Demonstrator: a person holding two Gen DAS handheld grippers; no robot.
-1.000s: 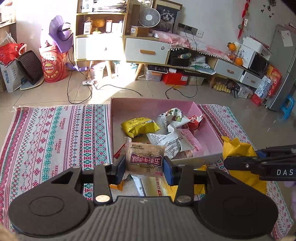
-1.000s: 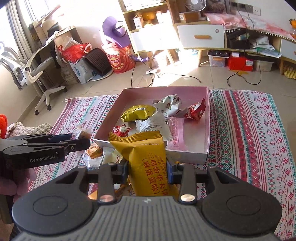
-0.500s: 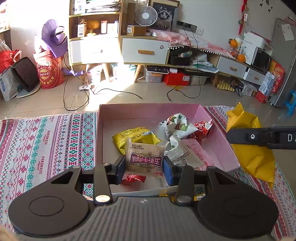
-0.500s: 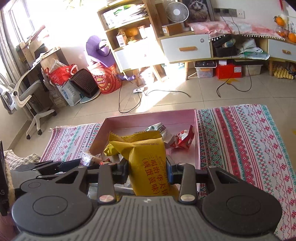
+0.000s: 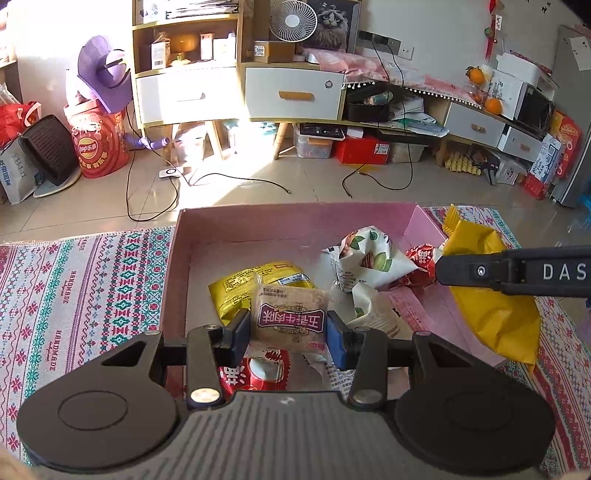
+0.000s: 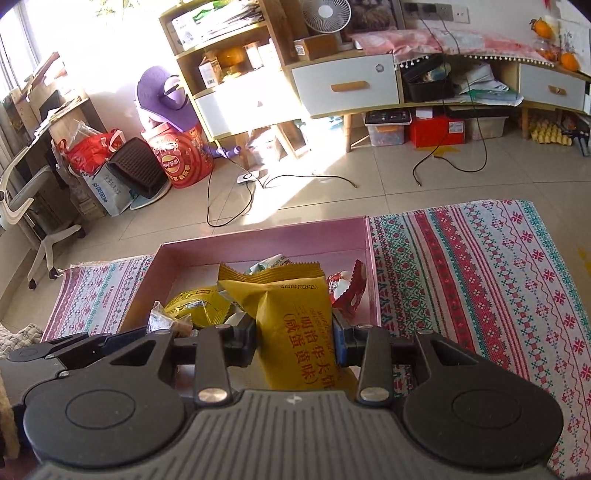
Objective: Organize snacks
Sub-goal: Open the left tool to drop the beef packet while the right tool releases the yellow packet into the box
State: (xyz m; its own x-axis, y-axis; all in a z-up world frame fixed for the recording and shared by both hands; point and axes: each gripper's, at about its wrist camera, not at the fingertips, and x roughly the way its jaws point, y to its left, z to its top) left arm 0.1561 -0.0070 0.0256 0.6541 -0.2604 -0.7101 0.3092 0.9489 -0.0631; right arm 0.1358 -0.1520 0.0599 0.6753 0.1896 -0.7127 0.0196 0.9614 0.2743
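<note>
The left claw (image 5: 289, 328) is clenched on a beige snack pack (image 5: 290, 317), held over the near part of the pink box (image 5: 295, 225) that sits on the patterned mat (image 5: 81, 288). The right claw (image 6: 295, 341) grips a yellow snack bag (image 6: 299, 325) above the box's near edge, towards its right side.

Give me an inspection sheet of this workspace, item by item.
Surface: patterned rug on tiled floor.
Job's things: pink box holding a yellow packet, leaf-print packet and red packets.
Clutter: bags, hat and boxes around the shelves.
Grippers: left tool shut on a beige snack pack above the box; right tool shut on a yellow snack bag.
Cables: black cables on the floor beyond the box.
Surroundings: shelf unit, fan, sunlit floor.
</note>
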